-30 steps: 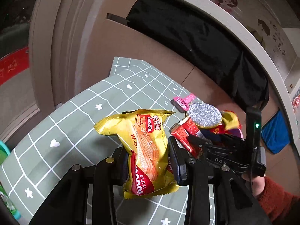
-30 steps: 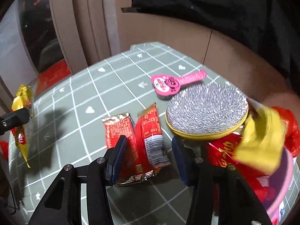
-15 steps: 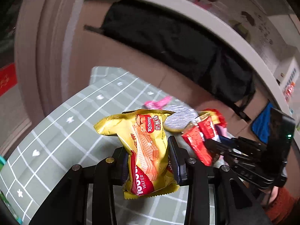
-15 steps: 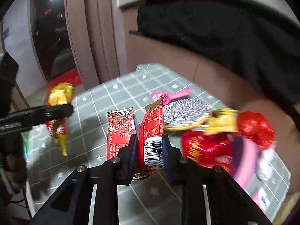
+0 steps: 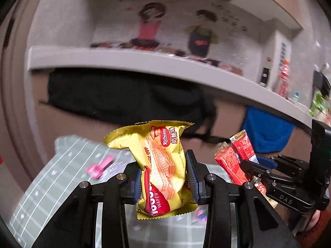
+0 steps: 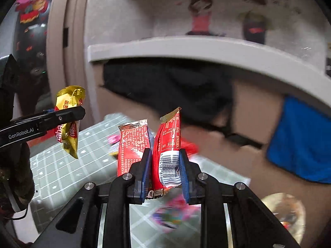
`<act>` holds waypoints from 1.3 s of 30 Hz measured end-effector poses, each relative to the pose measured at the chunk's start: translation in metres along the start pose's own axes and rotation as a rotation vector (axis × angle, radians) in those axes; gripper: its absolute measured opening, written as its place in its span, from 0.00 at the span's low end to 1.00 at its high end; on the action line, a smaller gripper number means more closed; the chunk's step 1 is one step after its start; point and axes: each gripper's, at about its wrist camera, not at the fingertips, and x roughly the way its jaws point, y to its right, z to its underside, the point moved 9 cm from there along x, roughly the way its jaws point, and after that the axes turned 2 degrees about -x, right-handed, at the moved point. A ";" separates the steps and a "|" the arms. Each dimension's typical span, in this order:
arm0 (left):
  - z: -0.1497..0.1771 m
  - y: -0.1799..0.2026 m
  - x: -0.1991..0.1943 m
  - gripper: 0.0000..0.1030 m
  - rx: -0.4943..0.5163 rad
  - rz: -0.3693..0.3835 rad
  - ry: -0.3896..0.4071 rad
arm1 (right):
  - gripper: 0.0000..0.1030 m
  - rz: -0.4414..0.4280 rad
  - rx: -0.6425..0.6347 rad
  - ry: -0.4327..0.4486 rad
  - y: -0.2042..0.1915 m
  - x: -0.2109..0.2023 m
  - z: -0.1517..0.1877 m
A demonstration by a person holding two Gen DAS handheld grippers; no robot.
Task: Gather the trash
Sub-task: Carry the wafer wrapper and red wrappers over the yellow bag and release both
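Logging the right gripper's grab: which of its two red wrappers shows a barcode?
The red wrapper clamped between the right gripper's pads: white barcode patch low down. The other red wrapper, left of it outside the left pad, shows only text.

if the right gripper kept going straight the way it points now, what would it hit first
Probably the black cloth draped on the brown sofa back under the white shelf. The right gripper, shut on two red snack wrappers, aims there; depth unclear.
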 end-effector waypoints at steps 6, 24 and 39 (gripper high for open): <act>-0.022 0.090 0.009 0.37 0.093 0.074 0.051 | 0.23 0.135 0.023 0.089 0.078 -0.058 -0.003; 0.016 0.264 0.058 0.37 0.212 0.279 -0.045 | 0.24 0.385 0.194 0.102 0.230 -0.148 0.065; 0.080 0.301 0.120 0.37 0.196 0.334 -0.198 | 0.24 0.379 0.304 0.026 0.277 -0.128 0.114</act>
